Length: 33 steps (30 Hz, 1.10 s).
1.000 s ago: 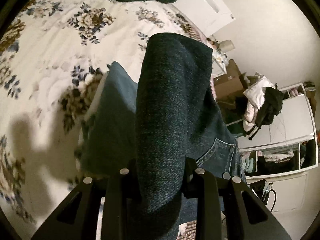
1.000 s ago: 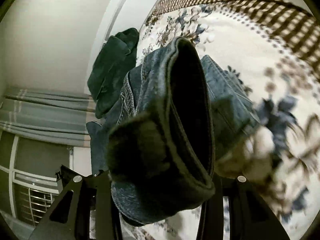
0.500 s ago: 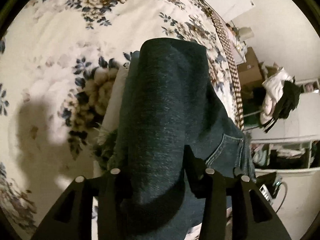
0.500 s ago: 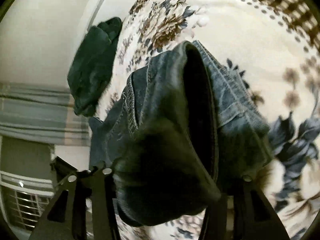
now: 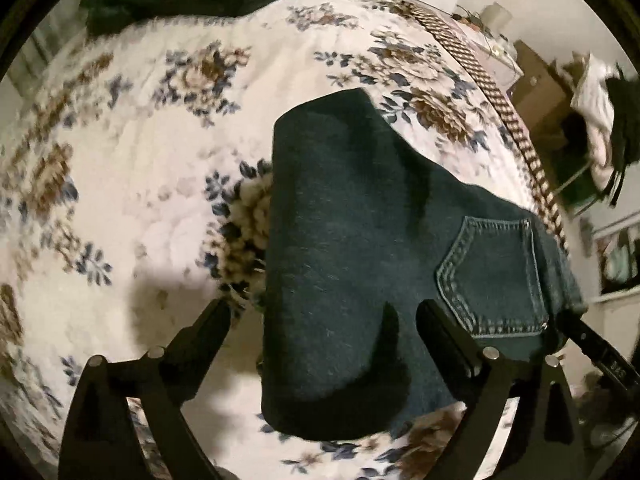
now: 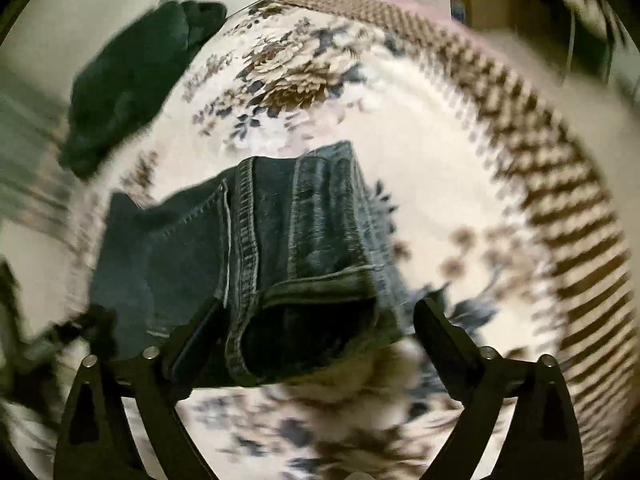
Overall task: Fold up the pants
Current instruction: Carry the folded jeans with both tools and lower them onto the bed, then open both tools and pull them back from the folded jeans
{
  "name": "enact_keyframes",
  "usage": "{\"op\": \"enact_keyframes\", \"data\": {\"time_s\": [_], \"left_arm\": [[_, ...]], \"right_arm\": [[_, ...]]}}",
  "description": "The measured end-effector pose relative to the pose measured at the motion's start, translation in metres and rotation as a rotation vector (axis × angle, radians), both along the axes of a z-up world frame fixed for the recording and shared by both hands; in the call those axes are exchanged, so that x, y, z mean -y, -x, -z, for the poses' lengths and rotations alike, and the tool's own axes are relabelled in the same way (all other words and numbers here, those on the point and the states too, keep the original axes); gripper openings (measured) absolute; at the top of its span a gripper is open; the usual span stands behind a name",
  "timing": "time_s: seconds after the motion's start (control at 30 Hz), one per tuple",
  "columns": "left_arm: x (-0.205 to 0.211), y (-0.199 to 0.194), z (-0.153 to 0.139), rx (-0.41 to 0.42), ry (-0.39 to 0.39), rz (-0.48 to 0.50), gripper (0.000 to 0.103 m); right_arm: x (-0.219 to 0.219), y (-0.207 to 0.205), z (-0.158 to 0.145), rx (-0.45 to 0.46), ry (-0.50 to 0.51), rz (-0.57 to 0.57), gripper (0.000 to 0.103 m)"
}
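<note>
Jeans (image 5: 360, 248) lie folded into a thick, compact bundle on the bed, dark blue denim with a coarse, slightly flecked weave. From the left camera the top layer is a smooth flat panel with a rounded fold at its near end, and a back pocket (image 5: 496, 276) outlined in pale double stitching sits on the layer beneath, toward the right. From the right camera the bundle shows its stacked edges: faded seams, lighter worn hems and an open dark cuff facing the lens, though this view is smeared by motion. The bedspread (image 5: 132, 184) under them is soft and cream-coloured, printed with brown and blue flowers and edged with a brown checked border. A dark green garment (image 6: 132, 80) is heaped at the far side of the bed. The left gripper (image 5: 322, 312) and the right gripper (image 6: 316, 312) both stand spread wide, their black fingers either side of the denim, gripping nothing.
</note>
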State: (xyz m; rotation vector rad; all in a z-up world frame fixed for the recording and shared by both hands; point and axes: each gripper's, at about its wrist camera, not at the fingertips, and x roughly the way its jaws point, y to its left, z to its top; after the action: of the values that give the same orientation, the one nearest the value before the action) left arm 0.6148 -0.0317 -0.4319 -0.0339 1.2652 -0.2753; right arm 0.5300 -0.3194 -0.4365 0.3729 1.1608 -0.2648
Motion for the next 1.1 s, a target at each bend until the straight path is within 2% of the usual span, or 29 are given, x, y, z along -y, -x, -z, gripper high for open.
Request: {"op": "enact_keyframes", "data": {"time_s": [0.2,0.37,0.57,0.8,1.1], "left_arm": [[0.018,0.012,-0.013,0.046,-0.086,0.033,0.095],[0.027,0.027,-0.035,0.109,-0.135,0.032,0.095],[0.025,0.053,-0.070,0.159,-0.138,0.009,0.095],[0.025,0.110,-0.133,0.227,-0.120,-0.020,0.095],[0.021,0.220,-0.238,0.335,-0.077,-0.042,0.095]], "right_arm": [[-0.032,0.004,-0.026,0.010,0.192,-0.040,0.103],[-0.046,0.015,-0.049,0.036,0.230,-0.044,0.103],[-0.058,0.044,-0.092,0.089,0.243,-0.053,0.103],[-0.067,0.105,-0.165,0.154,0.254,-0.059,0.103],[-0.087,0.217,-0.281,0.262,0.288,-0.091,0.103]]}}
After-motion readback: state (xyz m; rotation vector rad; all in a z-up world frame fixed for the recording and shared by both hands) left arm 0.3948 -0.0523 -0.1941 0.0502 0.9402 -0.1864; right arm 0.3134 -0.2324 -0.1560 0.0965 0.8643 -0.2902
